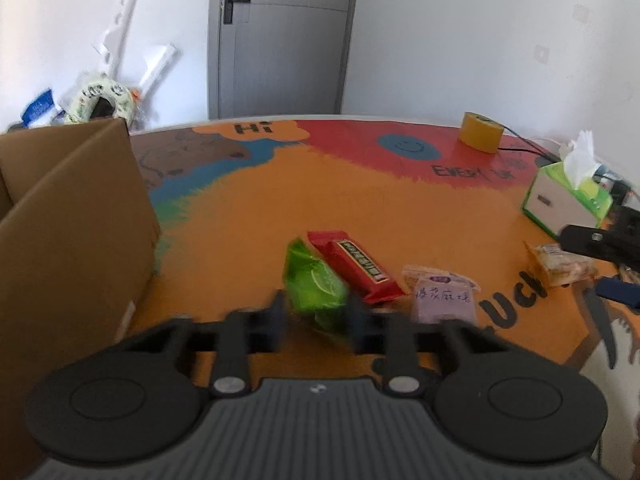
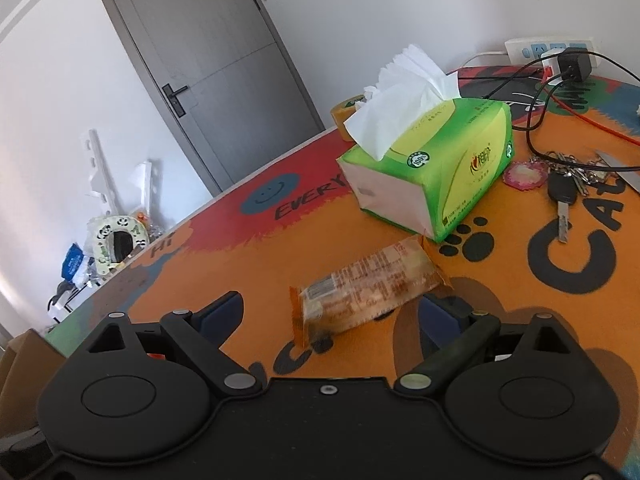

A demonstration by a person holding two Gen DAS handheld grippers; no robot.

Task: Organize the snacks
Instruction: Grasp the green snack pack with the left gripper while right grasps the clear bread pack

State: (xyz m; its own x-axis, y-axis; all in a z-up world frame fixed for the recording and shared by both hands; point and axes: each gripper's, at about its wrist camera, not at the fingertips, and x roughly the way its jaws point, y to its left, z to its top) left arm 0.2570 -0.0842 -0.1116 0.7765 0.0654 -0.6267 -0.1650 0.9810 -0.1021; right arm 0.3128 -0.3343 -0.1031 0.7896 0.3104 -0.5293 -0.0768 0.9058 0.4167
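My left gripper (image 1: pixel 318 308) is shut on a green lime snack packet (image 1: pixel 314 280), its fingers pressed against both sides. A red snack bar (image 1: pixel 356 266) lies just right of it, then a purple packet (image 1: pixel 444 300). An orange-wrapped biscuit packet (image 1: pixel 560 266) lies at the right edge, under my right gripper (image 1: pixel 600 260). In the right wrist view my right gripper (image 2: pixel 332 312) is open, its fingers on either side of that biscuit packet (image 2: pixel 368 288), which lies flat on the mat.
An open cardboard box (image 1: pixel 72 216) stands at the left. A green tissue box (image 2: pixel 436 168), a yellow tape roll (image 1: pixel 480 132), keys (image 2: pixel 564 188), cables and a power strip (image 2: pixel 552 50) sit on the right of the colourful table mat (image 1: pixel 260 208).
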